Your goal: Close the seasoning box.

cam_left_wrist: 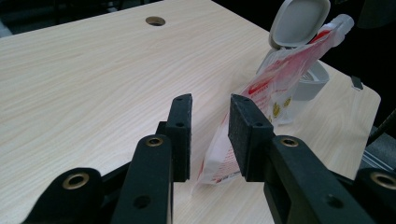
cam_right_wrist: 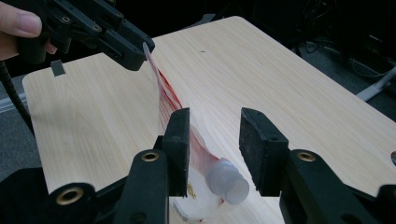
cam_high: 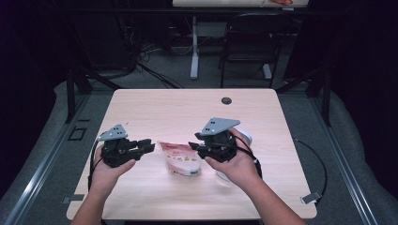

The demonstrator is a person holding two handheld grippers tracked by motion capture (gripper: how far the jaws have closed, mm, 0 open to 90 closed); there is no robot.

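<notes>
On the near half of the pale wood-grain table (cam_high: 155,108), the red-and-white plastic spout pouch (cam_high: 180,158) lay between my two grippers, its long axis running roughly from my left hand to my right, the translucent screw spout (cam_right_wrist: 227,181) at the right-hand end. My left gripper (cam_high: 146,146) sat at the pouch's flat bottom corner; in the left gripper view its jaws stood partly open with that corner (cam_left_wrist: 219,163) lying just between and ahead of the pads, and no pad pressed on it, so I had nothing in hold there. My right gripper (cam_high: 193,147) was at the spout end, jaws parted wider than the spout, which hung between the pads without either one clearly bearing on it; I judged that grip loose at best. A white flip-lid container (cam_left_wrist: 299,28) stood just behind the pouch. The right hand was the nearer to the spout, so I judged closing on that neck to be its job.
</notes>
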